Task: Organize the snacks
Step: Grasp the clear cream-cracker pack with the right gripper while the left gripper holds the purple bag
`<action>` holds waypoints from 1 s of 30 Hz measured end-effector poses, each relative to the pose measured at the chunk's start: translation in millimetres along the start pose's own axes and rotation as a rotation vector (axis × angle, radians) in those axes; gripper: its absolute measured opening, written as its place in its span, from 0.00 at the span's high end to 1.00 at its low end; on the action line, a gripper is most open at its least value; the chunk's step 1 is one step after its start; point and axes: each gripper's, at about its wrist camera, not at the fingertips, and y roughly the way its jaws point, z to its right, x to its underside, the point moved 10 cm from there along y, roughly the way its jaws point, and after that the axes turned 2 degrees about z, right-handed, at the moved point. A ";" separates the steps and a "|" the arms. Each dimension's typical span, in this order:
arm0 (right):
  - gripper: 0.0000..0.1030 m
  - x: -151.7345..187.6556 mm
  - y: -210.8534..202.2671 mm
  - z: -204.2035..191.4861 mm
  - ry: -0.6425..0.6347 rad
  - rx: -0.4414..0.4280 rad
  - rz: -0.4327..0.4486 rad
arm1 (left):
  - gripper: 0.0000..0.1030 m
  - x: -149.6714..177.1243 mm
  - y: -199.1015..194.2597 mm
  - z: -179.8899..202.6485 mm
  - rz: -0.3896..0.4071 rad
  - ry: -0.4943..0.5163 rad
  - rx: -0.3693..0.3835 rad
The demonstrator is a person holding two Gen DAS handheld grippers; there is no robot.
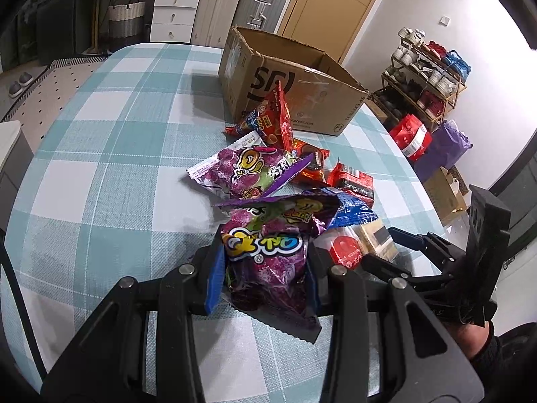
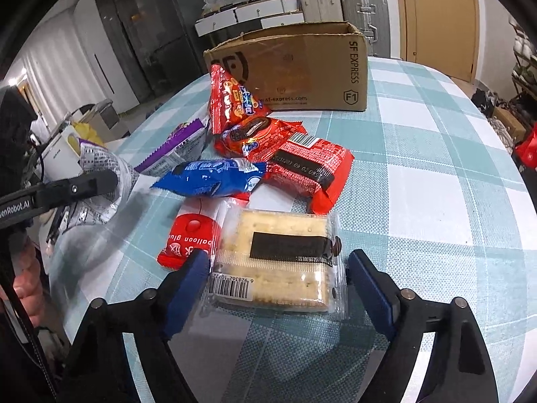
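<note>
My left gripper (image 1: 266, 265) is shut on a purple snack bag (image 1: 268, 252), held just above the checked tablecloth (image 1: 110, 174). In the right wrist view that bag's silver back (image 2: 100, 168) shows at the left. My right gripper (image 2: 278, 285) stands open around a clear pack of crackers (image 2: 282, 262) lying flat; its blue pads (image 2: 188, 282) sit close to both sides and the pack looks unsqueezed. A red balloon-glue packet (image 2: 191, 238) lies beside it. Behind lie a blue packet (image 2: 214, 178), red snack bags (image 2: 312, 168) and a second purple bag (image 1: 248, 168).
An open cardboard box (image 2: 302, 63) stands at the far side of the table behind the snack pile. A shoe rack (image 1: 426, 74) and a red bag (image 1: 411, 137) stand on the floor past the table's right edge. Drawers and suitcases (image 1: 261, 3) line the back wall.
</note>
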 end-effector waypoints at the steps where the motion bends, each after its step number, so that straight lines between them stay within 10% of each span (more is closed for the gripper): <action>1: 0.21 0.2 -0.2 -0.7 -0.008 -0.002 -0.001 | 0.65 0.1 0.7 -0.9 0.000 -0.002 0.001; 30: 0.39 -3.3 -17.7 0.6 0.047 -0.114 0.054 | 0.65 -4.7 -4.2 -3.3 0.003 -0.008 0.002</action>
